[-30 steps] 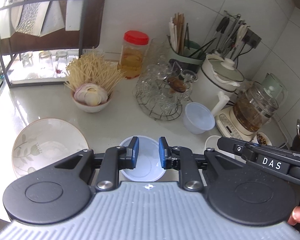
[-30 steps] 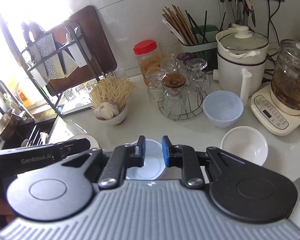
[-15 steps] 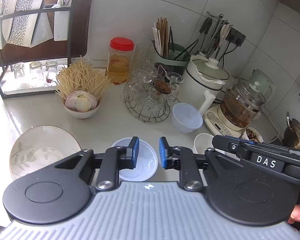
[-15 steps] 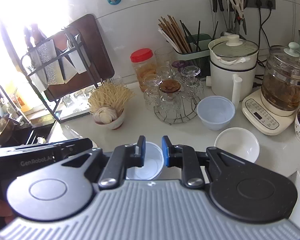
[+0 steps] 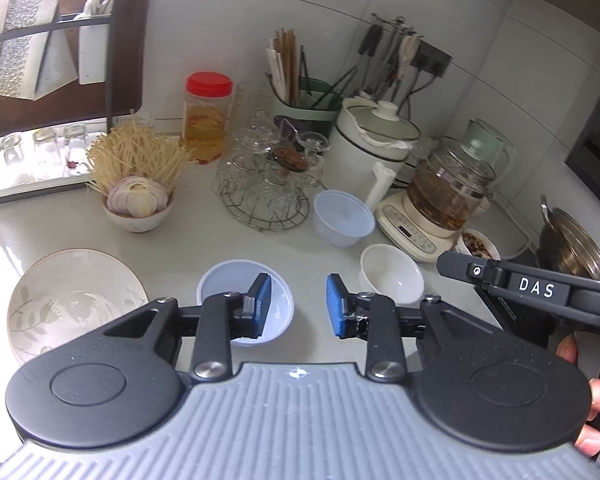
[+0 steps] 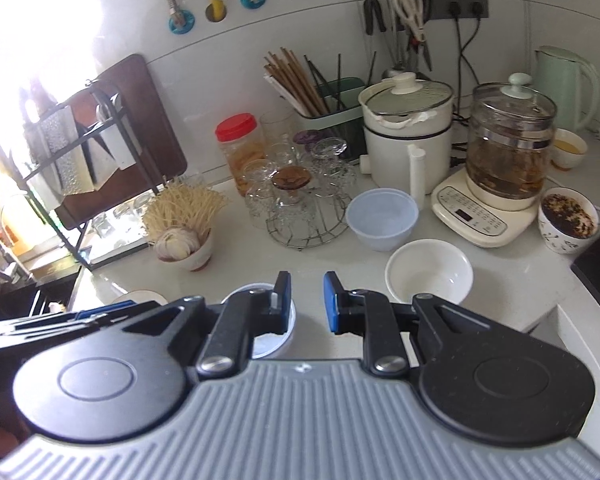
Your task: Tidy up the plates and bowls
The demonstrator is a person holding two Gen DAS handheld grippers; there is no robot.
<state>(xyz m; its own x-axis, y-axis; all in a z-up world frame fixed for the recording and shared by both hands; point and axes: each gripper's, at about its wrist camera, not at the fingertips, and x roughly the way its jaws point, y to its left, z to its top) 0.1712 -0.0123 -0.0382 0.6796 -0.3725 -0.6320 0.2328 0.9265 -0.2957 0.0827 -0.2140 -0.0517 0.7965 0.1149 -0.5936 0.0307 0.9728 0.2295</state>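
A translucent plastic bowl [image 5: 236, 296] sits on the white counter [image 5: 204, 248] just beyond my left gripper [image 5: 299, 306]. Its jaws are opening and nothing is between them. A floral plate [image 5: 72, 300] lies to the left. A second plastic bowl [image 5: 342, 218] and a white ceramic bowl [image 5: 392, 276] stand to the right. My right gripper [image 6: 306, 304] is open with a narrow empty gap. The white bowl [image 6: 428, 272] is ahead of it on the right, the far plastic bowl [image 6: 382, 218] behind that. The near plastic bowl [image 6: 268, 340] is half hidden by its left finger.
A bowl of onion and noodles [image 5: 138, 208], a wire rack of glasses [image 5: 268, 184], a red-lidded jar [image 5: 206, 116], a white pot [image 5: 370, 152] and a glass kettle [image 5: 448, 188] crowd the back. A dish rack [image 5: 40, 80] stands left. A cup of dried leaves [image 6: 566, 220] stands right.
The left jaws have spread wider. Both cameras have drawn back from the counter, so the bowls look smaller and the white bowl has come fully into the left wrist view.
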